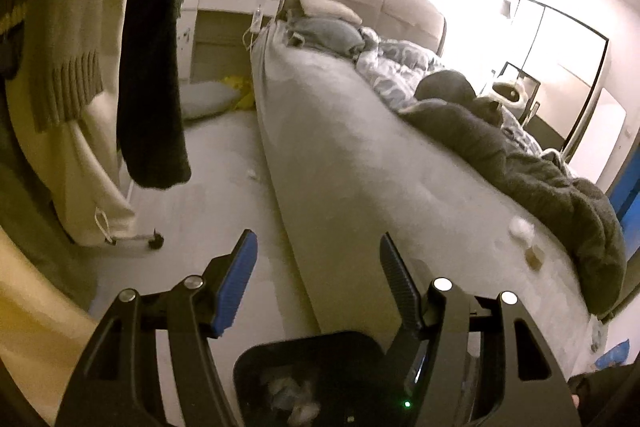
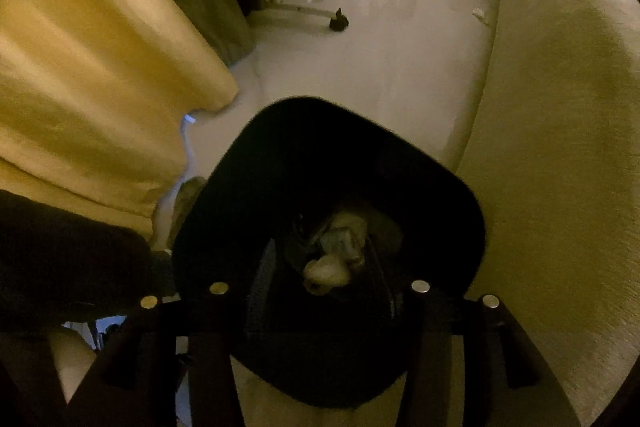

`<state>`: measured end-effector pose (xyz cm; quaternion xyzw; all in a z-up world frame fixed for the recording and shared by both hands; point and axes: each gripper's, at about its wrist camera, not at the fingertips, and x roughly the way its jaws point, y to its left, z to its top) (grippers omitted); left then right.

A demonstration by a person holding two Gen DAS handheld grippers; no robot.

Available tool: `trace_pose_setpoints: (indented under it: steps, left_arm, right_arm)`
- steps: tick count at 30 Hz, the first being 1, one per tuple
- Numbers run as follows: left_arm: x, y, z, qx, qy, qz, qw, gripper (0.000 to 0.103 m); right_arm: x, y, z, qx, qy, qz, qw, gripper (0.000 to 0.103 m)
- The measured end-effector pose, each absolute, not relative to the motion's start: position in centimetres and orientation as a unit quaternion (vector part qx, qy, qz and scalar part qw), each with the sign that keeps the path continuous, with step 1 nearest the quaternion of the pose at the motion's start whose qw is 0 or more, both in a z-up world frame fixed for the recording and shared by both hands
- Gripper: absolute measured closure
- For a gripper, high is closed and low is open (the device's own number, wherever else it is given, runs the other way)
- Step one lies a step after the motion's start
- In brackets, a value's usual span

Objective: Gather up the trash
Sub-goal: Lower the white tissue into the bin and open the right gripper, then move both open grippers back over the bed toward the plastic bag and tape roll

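Left wrist view: the left hand-held gripper (image 1: 316,251) is open and empty at lower centre, over the edge of a grey bed (image 1: 360,167). A white crumpled scrap (image 1: 522,227) lies on the bed at right. Right wrist view: the right hand-held gripper (image 2: 320,267), jaws parted, holding nothing, points down into a black bin (image 2: 280,147) containing crumpled trash (image 2: 332,267).

Bed and floor, bedroom.
Bed (image 1: 340,163): crumpled white tissue (image 1: 521,227) and small brown scrap (image 1: 534,254) on bare sheet, beside dark blanket (image 1: 540,163). Floor (image 1: 224,163): black bin (image 2: 320,187) holding trash, small white scrap (image 1: 252,173).
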<state>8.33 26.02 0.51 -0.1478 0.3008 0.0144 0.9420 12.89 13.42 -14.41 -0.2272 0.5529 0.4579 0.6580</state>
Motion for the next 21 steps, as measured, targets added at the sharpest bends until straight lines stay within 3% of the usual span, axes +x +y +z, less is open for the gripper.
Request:
trace_pose_setpoints:
  steps: [10, 21]
  left_arm:
    - [10.0, 23.4, 1.9, -0.141, 0.284, 0.006, 0.948, 0.037]
    - [11.8, 18.5, 2.1, -0.092, 0.276, -0.018, 0.957, 0.029]
  right_arm:
    - [14.0, 9.8, -9.6, -0.180, 0.508, 0.468, 0.700, 0.048]
    - [16.4, 4.2, -6.3, -0.138, 0.456, 0.441, 0.760, 0.044]
